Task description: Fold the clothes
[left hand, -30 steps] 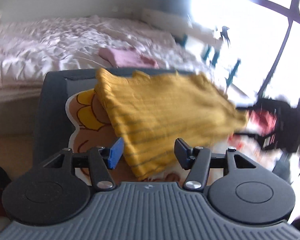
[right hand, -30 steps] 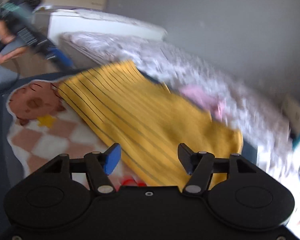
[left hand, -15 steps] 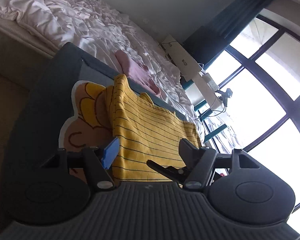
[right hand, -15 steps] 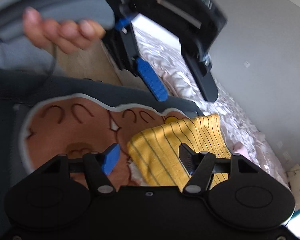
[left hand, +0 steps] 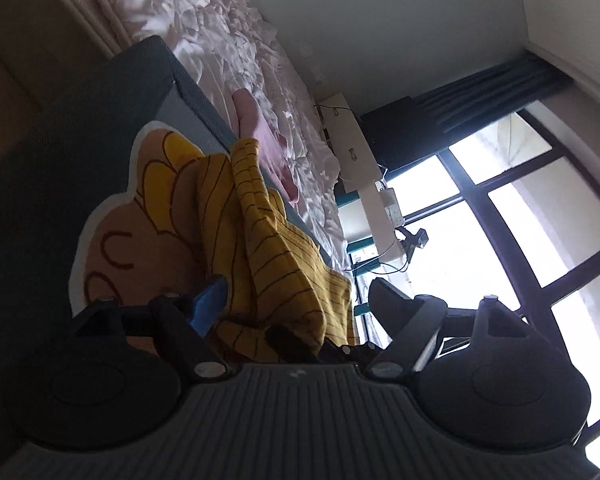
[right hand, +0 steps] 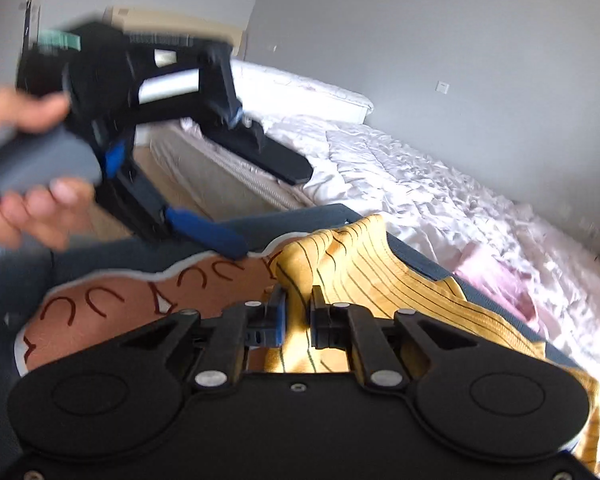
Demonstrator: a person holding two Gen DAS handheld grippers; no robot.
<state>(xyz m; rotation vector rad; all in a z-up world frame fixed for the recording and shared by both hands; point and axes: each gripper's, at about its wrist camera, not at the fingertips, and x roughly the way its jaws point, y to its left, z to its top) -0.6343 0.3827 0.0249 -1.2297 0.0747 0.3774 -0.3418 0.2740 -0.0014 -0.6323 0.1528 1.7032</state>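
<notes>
Right hand-held gripper (right hand: 298, 316) pinching bunched fold of yellow striped garment (right hand: 364, 276), fingers nearly together on cloth; rest of garment trails ahead and to its right over cartoon rug (right hand: 112, 300) on dark grey worktop (right hand: 80, 264); left hand-held gripper (right hand: 256, 204) spread wide, blurred, up and to left of right one, gripped by hand (right hand: 24, 204); in left wrist view its fingers (left hand: 212, 300) stand apart, garment bunched between them, contact unclear; bed (right hand: 440, 196) beyond worktop; pink cloth (right hand: 496, 276) on bed.
</notes>
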